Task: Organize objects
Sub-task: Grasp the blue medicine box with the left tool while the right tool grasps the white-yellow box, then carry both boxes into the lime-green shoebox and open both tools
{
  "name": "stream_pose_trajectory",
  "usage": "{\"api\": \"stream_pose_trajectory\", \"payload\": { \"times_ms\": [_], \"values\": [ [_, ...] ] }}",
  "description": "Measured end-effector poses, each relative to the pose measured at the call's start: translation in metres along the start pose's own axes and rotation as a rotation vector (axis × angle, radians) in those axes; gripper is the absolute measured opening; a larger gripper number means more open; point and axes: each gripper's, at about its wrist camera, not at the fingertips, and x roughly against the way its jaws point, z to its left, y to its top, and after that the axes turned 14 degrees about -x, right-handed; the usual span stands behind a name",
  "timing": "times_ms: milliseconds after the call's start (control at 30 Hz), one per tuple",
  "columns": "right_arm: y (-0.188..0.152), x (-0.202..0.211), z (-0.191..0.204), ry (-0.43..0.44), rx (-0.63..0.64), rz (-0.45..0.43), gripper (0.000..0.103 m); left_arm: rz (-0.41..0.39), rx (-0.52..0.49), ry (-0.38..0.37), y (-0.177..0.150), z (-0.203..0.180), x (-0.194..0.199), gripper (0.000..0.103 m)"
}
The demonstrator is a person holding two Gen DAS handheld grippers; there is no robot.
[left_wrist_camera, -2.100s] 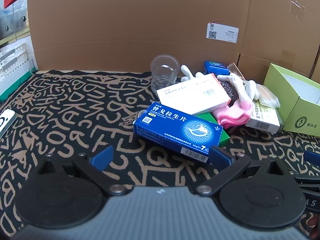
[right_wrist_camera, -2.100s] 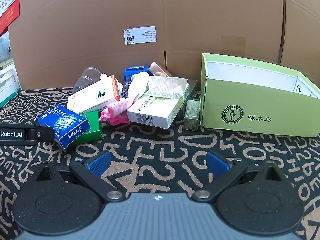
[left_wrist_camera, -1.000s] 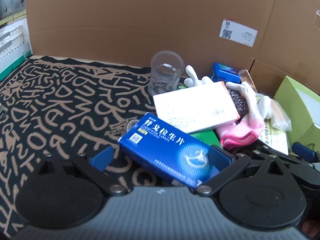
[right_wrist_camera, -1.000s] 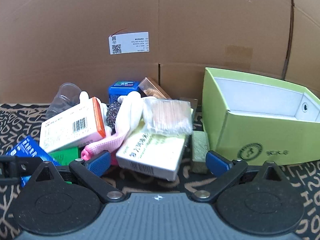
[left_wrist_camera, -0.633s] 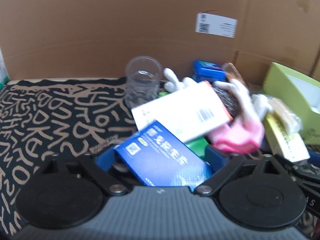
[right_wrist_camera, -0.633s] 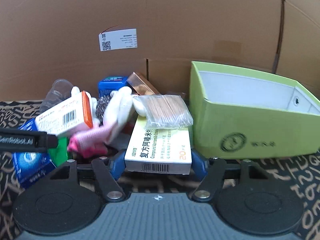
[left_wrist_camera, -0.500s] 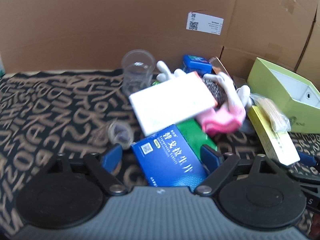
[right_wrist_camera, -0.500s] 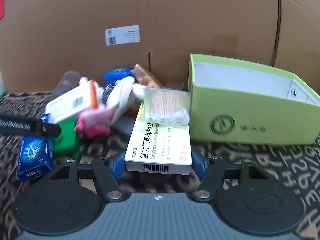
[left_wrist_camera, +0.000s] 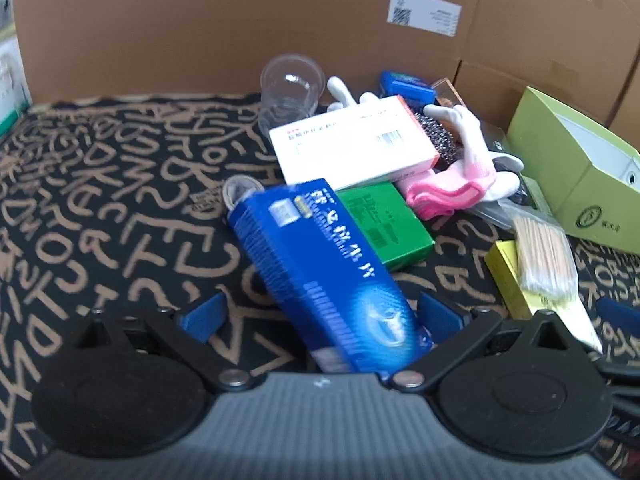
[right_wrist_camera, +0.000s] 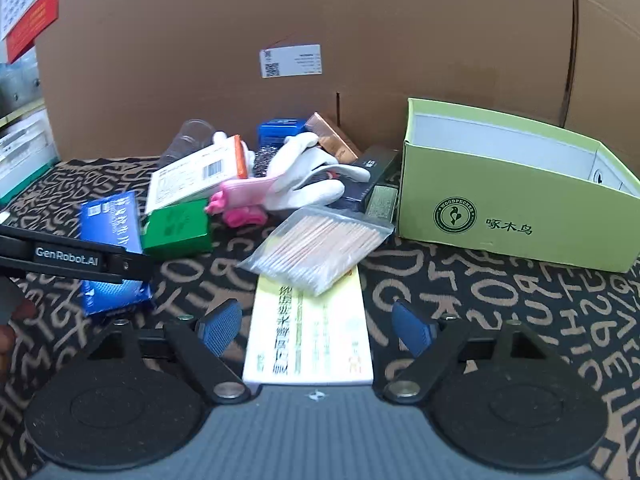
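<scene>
Left tool (left_wrist_camera: pixel 320 314) is gaping around the blue box (left_wrist_camera: pixel 320 268); right tool (right_wrist_camera: pixel 316 326), jaws just widening, is straddling the yellow box (right_wrist_camera: pixel 310 336) unpinched. You're closing squarely before carrying toward the green bin (right_wrist_camera: pixel 508 216).

The right gripper (right_wrist_camera: pixel 316 326) stands with its jaws apart; they have just been opening. A yellow-and-white medicine box (right_wrist_camera: pixel 310 334) lies flat between the blue pads (right_wrist_camera: pixel 219 325), with a gap on each side. A clear bag of wooden sticks (right_wrist_camera: pixel 316 246) rests on the far end of that box. To the right stands an open green carton (right_wrist_camera: pixel 512 216) on the patterned mat (right_wrist_camera: pixel 500 312). At the left edge, the left gripper (right_wrist_camera: pixel 72 258) crosses in front of a blue medicine box (right_wrist_camera: pixel 112 220). Behind lies a pile — a green box (right_wrist_camera: pixel 178 228), a white-and-orange box (right_wrist_camera: pixel 200 176), a pink-and-white glove (right_wrist_camera: pixel 280 188) and a clear plastic cup (right_wrist_camera: pixel 188 136) — against a cardboard wall (right_wrist_camera: pixel 320 12).
</scene>
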Motion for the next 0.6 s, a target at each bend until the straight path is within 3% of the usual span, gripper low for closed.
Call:
{"api": "stream_pose_trajectory", "payload": {
  "times_ms": [167,267,433,600],
  "values": [
    [-0.007,-0.016,0.005,-0.017,0.012,0.017,0.086,0.018,0.001,0.094,0.006,-0.006,-0.014,0.103],
    [-0.01,-0.019,0.01,-0.013,0.026,0.013,0.085,0.023,-0.031,0.114,0.007,-0.009,-0.017,0.103],
    [-0.013,-0.014,0.009,-0.003,0.039,0.012,0.084,-0.027,-0.052,0.048,-0.007,0.001,-0.003,0.099],
    [-0.017,-0.009,0.014,0.029,0.047,0.017,0.072,-0.045,-0.076,0.014,-0.013,0.008,0.006,0.085]
  ]
}}
